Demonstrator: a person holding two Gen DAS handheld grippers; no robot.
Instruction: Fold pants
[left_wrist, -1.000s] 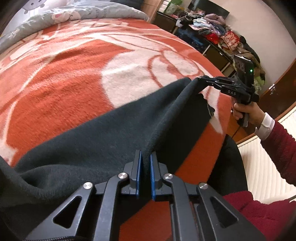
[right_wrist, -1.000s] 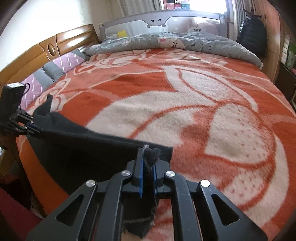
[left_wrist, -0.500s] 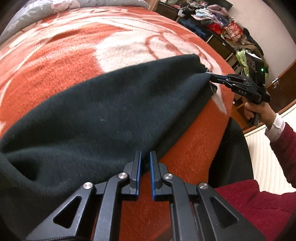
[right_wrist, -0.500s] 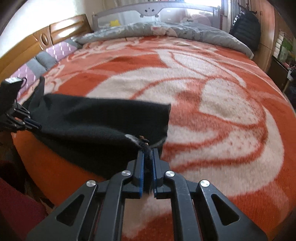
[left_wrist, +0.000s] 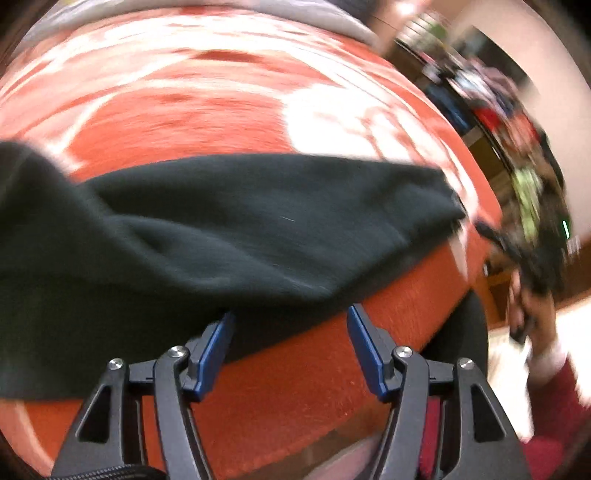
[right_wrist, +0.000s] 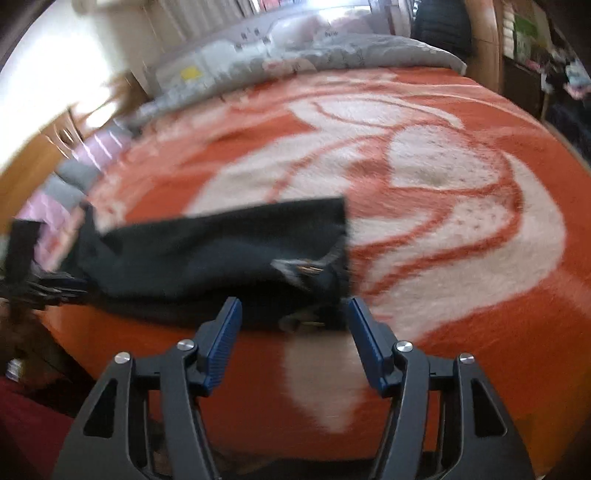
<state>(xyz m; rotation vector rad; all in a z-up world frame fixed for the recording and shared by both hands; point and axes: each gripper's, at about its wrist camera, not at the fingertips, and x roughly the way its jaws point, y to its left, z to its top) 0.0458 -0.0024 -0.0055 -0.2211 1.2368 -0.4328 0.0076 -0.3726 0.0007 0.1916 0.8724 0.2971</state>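
Observation:
The dark pants (left_wrist: 229, 236) lie spread across the near edge of the orange-and-white blanket on the bed (left_wrist: 184, 103). In the right wrist view they (right_wrist: 221, 254) lie as a long dark strip with the waistband end near the fingers. My left gripper (left_wrist: 290, 325) is open, empty, just behind the pants' near edge. My right gripper (right_wrist: 293, 314) is open and empty, its blue pads (right_wrist: 225, 332) just short of the waistband. The right gripper also shows in the left wrist view (left_wrist: 524, 243), blurred, beside the pants' far end.
A grey quilt (right_wrist: 332, 48) lies at the head of the bed by a wooden headboard (right_wrist: 55, 144). Shelves with piled clothes (left_wrist: 498, 110) stand beyond the bed's right side. The person's red sleeve (left_wrist: 561, 398) is at the lower right.
Both grippers have opened and let go of the pants, which now lie flat on the blanket. Both grippers have drawn back a little toward the bed's edge.

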